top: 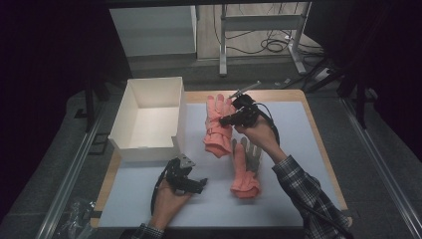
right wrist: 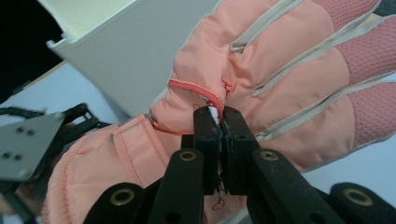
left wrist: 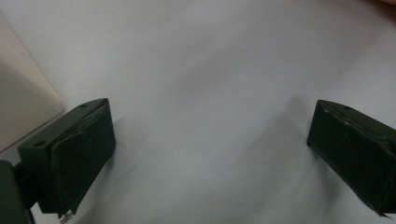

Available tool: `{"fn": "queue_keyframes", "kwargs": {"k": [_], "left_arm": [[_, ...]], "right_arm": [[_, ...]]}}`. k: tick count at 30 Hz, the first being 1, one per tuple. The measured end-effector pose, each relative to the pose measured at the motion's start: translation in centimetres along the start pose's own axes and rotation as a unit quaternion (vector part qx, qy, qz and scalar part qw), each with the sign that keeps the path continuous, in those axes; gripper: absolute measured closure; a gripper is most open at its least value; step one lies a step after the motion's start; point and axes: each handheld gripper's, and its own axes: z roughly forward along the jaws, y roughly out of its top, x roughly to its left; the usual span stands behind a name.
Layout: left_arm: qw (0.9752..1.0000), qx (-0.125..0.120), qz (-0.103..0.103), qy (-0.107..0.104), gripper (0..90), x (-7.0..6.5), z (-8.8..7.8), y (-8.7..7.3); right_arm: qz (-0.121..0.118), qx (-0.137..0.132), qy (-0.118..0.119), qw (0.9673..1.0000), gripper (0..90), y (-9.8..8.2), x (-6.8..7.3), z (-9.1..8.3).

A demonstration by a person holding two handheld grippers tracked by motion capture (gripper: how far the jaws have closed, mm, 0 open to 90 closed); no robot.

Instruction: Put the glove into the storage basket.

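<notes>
Glove pinched by a small fold of fabric near the thumb seam in the right tongs, held above the surface beside the white box. Could slip free from so thin a bite if swung. Second glove lying flat nearby, untouched. Left tongs spread wide, gripping nothing, low over the surface.

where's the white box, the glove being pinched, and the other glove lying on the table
white box (top: pixel 147 148): high view, on its near outer wall.
pinched glove (right wrist: pixel 280 88): right gripper view, on the back of the hand below the fingers.
other glove (top: pixel 245 181): high view, on its orange cuff end.
</notes>
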Motion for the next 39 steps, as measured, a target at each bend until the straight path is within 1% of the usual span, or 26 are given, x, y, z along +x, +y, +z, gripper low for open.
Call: {"fn": "queue_keyframes", "kwargs": {"k": [2, 3, 5, 7, 8, 9, 10, 11, 13, 14, 15, 17, 18, 21, 22, 24, 25, 26, 27, 28, 29, 30, 32, 33, 37, 39], "left_arm": [[1.0, 0.001, 0.0, 0.0, 1.0, 0.0, 0.0, 0.0], [1.0, 0.001, 0.0, 0.0, 1.0, 0.0, 0.0, 0.0], [1.0, 0.001, 0.0, 0.0, 1.0, 0.0, 0.0, 0.0], [1.0, 0.001, 0.0, 0.0, 1.0, 0.0, 0.0, 0.0], [1.0, 0.001, 0.0, 0.0, 1.0, 0.0, 0.0, 0.0], [1.0, 0.001, 0.0, 0.0, 1.0, 0.0, 0.0, 0.0], [1.0, 0.001, 0.0, 0.0, 1.0, 0.0, 0.0, 0.0], [1.0, 0.001, 0.0, 0.0, 1.0, 0.0, 0.0, 0.0], [1.0, 0.001, 0.0, 0.0, 1.0, 0.0, 0.0, 0.0], [1.0, 0.001, 0.0, 0.0, 1.0, 0.0, 0.0, 0.0], [1.0, 0.001, 0.0, 0.0, 1.0, 0.0, 0.0, 0.0], [1.0, 0.001, 0.0, 0.0, 1.0, 0.0, 0.0, 0.0], [1.0, 0.001, 0.0, 0.0, 1.0, 0.0, 0.0, 0.0], [1.0, 0.0, 0.0, 0.0, 1.0, 0.0, 0.0, 0.0], [1.0, 0.0, 0.0, -0.001, 1.0, 0.0, 0.0, 0.0], [1.0, 0.0, -0.001, -0.001, 1.0, 0.0, 0.0, 0.0], [1.0, 0.0, -0.001, -0.001, 1.0, 0.0, 0.0, 0.0], [1.0, 0.0, -0.001, 0.0, 1.0, 0.0, 0.0, 0.0], [1.0, 0.0, -0.001, -0.001, 1.0, 0.0, 0.0, 0.0], [1.0, 0.0, -0.001, -0.001, 1.0, 0.0, 0.0, 0.0], [1.0, 0.001, -0.001, -0.001, 1.0, 0.0, 0.0, 0.0], [1.0, 0.001, -0.001, -0.001, 1.0, 0.0, 0.0, 0.0], [1.0, 0.0, -0.001, 0.0, 1.0, 0.0, 0.0, 0.0], [1.0, 0.0, -0.001, 0.0, 1.0, 0.0, 0.0, 0.0], [1.0, 0.0, 0.0, 0.0, 1.0, 0.0, 0.0, 0.0], [1.0, 0.0, 0.0, 0.0, 1.0, 0.0, 0.0, 0.0]], "right_arm": [[-0.001, -0.002, 0.0, 1.0, 85.4, -0.5, 0.3, -1.0], [-0.001, 0.0, -0.002, 1.0, 85.3, -1.0, 0.6, -1.8], [-0.002, 0.001, -0.005, 1.0, 85.3, -1.2, 0.7, -2.0], [-0.003, 0.004, -0.009, 0.9999, 85.2, -2.2, 1.0, -3.2], [-0.003, 0.004, -0.009, 0.9999, 85.2, -2.2, 1.0, -3.2], [-0.003, 0.003, -0.011, 0.9999, 85.2, -3.1, 1.3, -4.1], [-0.003, 0.003, -0.011, 0.9999, 85.2, -3.1, 1.3, -4.1], [-0.003, 0.001, -0.015, 0.9999, 85.1, -3.9, 1.6, -4.9], [0.001, 0.0, -0.019, 0.9998, 85.2, -4.7, 1.8, -5.7], [0.001, 0.0, -0.019, 0.9998, 85.2, -4.7, 1.8, -5.7], [0.001, -0.001, -0.02, 0.9998, 85.1, -5.7, 2.1, -6.4], [0.004, 0.004, -0.024, 0.9997, 85.1, -6.7, 2.4, -7.0], [0.004, 0.004, -0.024, 0.9997, 85.1, -6.7, 2.4, -7.0], [0.008, 0.012, -0.028, 0.9995, 85.1, -8.3, 2.9, -7.6], [0.01, 0.018, -0.03, 0.9993, 85.1, -9.2, 3.1, -7.7], [0.011, 0.02, -0.03, 0.9993, 85.0, -9.6, 3.1, -7.6], [0.017, 0.025, -0.028, 0.9991, 85.0, -10.4, 3.0, -7.1], [0.019, 0.029, -0.028, 0.999, 84.9, -10.7, 2.9, -6.8], [0.021, 0.033, -0.028, 0.9989, 84.9, -11.1, 2.8, -6.4], [0.021, 0.033, -0.028, 0.9989, 84.9, -11.1, 2.8, -6.4], [0.026, 0.039, -0.03, 0.9985, 84.7, -11.7, 2.4, -5.6], [0.026, 0.039, -0.03, 0.9985, 84.7, -11.7, 2.4, -5.6], [0.032, 0.039, -0.026, 0.9984, 84.4, -12.2, 2.0, -4.8], [0.034, 0.036, -0.031, 0.9983, 84.3, -12.5, 1.9, -4.4], [0.031, 0.038, -0.04, 0.998, 84.2, -13.0, 1.9, -3.8], [0.026, 0.042, -0.054, 0.9973, 84.1, -13.3, 2.2, -3.4]]}}
